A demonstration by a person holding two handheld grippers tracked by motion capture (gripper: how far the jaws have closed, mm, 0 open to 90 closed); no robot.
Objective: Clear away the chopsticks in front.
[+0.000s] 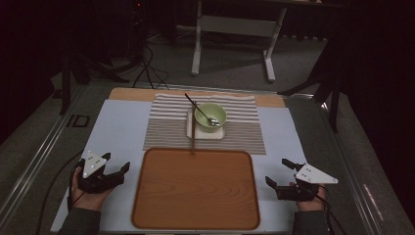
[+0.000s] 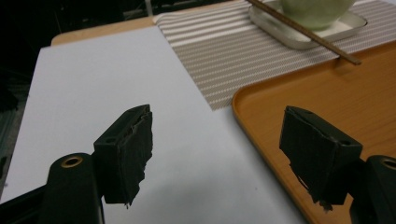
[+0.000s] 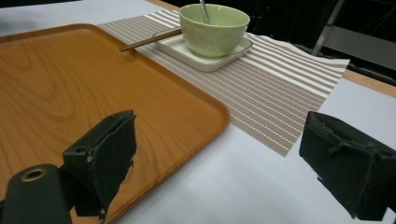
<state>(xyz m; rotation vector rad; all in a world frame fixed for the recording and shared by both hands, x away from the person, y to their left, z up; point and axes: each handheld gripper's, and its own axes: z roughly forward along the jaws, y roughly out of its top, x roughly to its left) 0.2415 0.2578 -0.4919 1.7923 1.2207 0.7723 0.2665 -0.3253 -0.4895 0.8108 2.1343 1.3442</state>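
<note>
Both grippers rested wide open and empty at the near corners of the wooden tray (image 1: 195,188): the left gripper (image 1: 111,165) just off its left edge, the right gripper (image 1: 280,172) just off its right edge, each about equally far from the dishes. Beyond the tray's far edge lay the striped placemat (image 1: 166,122), and on it, past the tray's middle and a little right, sat a white square plate (image 1: 220,134) carrying the green bowl (image 1: 210,116) with a spoon (image 1: 198,108) leaning in it. One brown chopstick (image 1: 193,139) ran from the plate's left side toward the person, its near tip lying over the tray's far rim; its long axis ran roughly away from the person, across the tray's far edge. Judging from this, either hand would reach forward and inward.
</note>
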